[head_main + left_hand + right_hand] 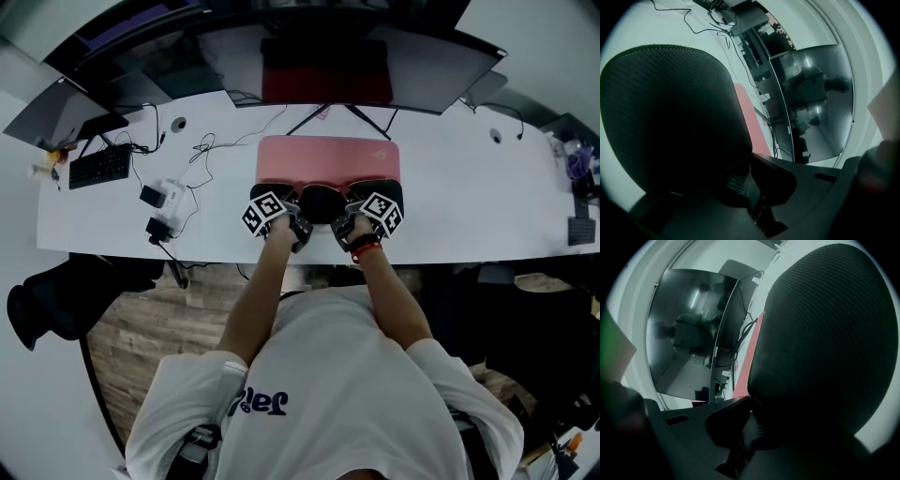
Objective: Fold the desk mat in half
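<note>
Scene: person seen from above, at a long white desk [450, 202], one tool in each hand.
Mat: pink desk mat [328, 157] lies at the middle of the desk, in front of a curved monitor [431, 56]. Its near edge is raised and curls over, showing the black underside [670, 122].
Left side: left hand-held gripper [292, 220] has its jaws almost together, pinching the raised near edge left of centre.
Right side: right hand-held gripper [354, 220] is likewise narrowed onto the same edge, right of centre.
Reason for the hold: both grips sit close side by side on one long edge, likely so it lifts level and stays straight.
Stage: fold looks barely begun; most of the mat lies flat, pink side up.
Next move: probably carrying the pinched edge over to meet the far edge.
Risk: outer corners hang unsupported and may droop or land crooked.
Surroundings: keyboard [98, 167] and cables [202, 150] at the left, well apart from the mat.
</note>
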Tool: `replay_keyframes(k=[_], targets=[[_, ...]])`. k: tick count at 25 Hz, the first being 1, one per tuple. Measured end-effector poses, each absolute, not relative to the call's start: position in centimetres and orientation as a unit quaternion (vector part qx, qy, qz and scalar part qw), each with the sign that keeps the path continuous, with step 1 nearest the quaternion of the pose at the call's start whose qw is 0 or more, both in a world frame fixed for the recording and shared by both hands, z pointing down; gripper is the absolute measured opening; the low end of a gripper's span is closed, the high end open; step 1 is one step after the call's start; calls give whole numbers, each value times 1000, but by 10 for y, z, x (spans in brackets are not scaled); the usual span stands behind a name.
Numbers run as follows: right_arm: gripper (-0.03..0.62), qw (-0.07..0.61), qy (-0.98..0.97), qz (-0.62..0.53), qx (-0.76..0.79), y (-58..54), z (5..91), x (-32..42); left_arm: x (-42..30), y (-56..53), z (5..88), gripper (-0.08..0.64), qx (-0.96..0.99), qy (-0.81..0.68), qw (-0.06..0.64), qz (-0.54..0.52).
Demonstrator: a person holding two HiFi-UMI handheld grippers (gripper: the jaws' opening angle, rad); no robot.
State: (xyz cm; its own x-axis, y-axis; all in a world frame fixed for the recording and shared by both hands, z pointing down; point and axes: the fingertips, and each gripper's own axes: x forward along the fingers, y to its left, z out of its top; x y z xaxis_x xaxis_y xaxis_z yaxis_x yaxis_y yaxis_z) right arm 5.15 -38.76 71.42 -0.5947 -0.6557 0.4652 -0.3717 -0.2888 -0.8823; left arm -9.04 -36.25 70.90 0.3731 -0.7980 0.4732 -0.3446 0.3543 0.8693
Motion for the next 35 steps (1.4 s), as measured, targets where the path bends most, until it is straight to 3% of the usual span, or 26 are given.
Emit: replay_keyframes(k=[35], targets=[[32, 123, 587, -678, -425, -469, 717, 42, -102, -444, 707, 29, 544, -533, 621, -186]])
